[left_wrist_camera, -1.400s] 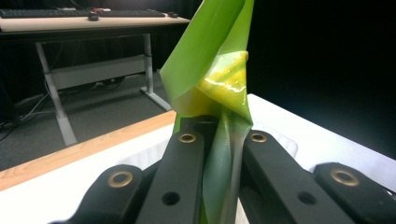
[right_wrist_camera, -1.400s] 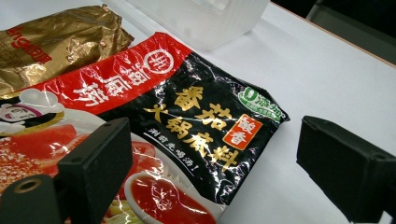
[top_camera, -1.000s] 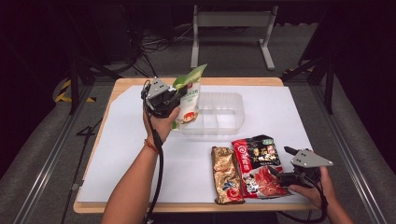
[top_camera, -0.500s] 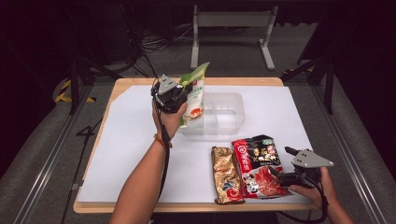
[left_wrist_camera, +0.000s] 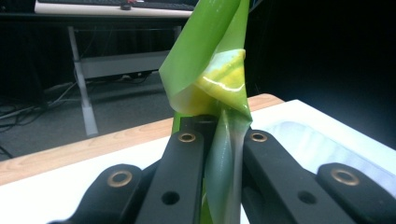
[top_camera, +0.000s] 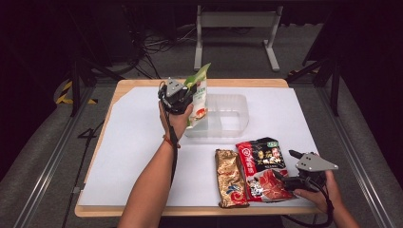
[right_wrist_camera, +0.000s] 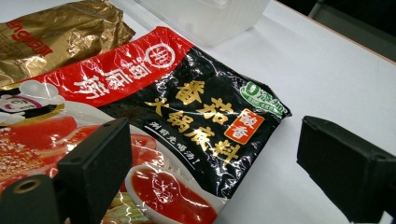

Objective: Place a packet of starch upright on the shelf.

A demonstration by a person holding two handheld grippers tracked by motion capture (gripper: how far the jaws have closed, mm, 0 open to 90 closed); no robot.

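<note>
Left gripper (top_camera: 183, 95), raised over the far left part of the table (top_camera: 133, 142): jaws pressed together on a green-topped packet (top_camera: 198, 97), pinching it near the upper end. In the left gripper view the packet's (left_wrist_camera: 212, 70) green film twists up between the two black jaws. The packet hangs upright at the left end of the clear plastic tray (top_camera: 233, 116), its lower part over or just inside that end; which, cannot tell.

Near edge, right of centre: gold packet (top_camera: 230, 178) lying flat, touching a red-and-black packet (top_camera: 261, 168) on its right.

Right gripper (top_camera: 290, 178), low at the near right corner: jaws spread wide, one on either side of the red-and-black packet's (right_wrist_camera: 187, 107) corner, pads not pressing on it. Gold packet (right_wrist_camera: 56, 32) and tray (right_wrist_camera: 210, 16) lie beyond.
</note>
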